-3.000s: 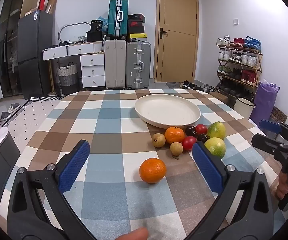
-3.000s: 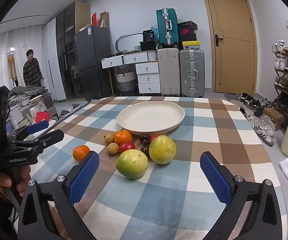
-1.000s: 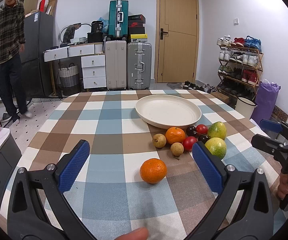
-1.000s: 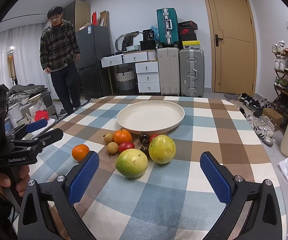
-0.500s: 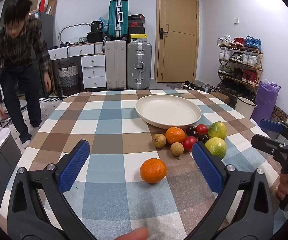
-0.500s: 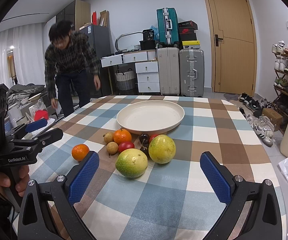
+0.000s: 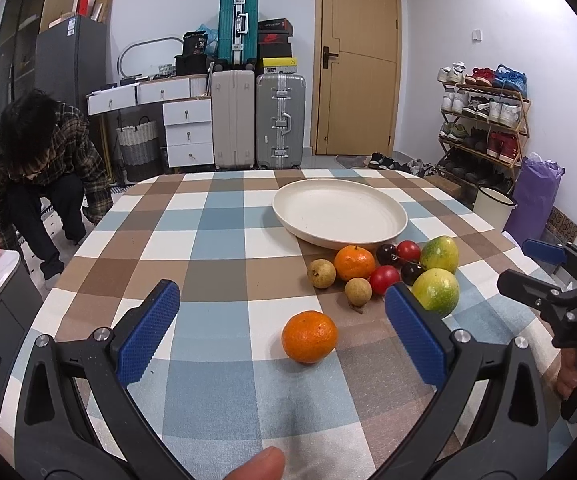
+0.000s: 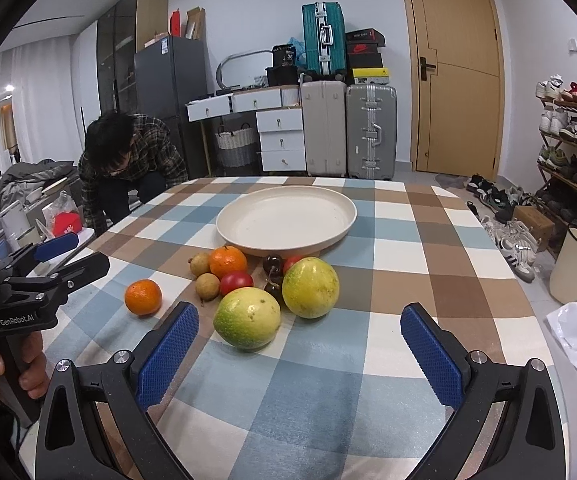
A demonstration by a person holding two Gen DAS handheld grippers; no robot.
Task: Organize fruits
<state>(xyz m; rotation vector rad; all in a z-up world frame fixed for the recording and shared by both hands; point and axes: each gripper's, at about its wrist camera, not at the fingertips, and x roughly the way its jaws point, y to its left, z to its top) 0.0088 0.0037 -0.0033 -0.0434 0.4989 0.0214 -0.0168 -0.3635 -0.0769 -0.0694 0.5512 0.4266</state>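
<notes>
Left tongs [image 7: 282, 320] spread wide above the desk [image 7: 216, 216], a lone orange [image 7: 309, 336] between their tips. Right tongs [image 8: 299, 340] spread too, a green fruit [image 8: 246, 323] just ahead; beyond both, the fruit cluster and empty plate [image 8: 286, 216].

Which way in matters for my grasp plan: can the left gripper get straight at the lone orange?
Probably yes. The left gripper is open, the lone orange lies just ahead between its fingers, apart from the other fruit, with only bare tablecloth around.

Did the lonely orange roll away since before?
No. The lone orange sits on the same tablecloth squares, equally far from the plate.
</notes>
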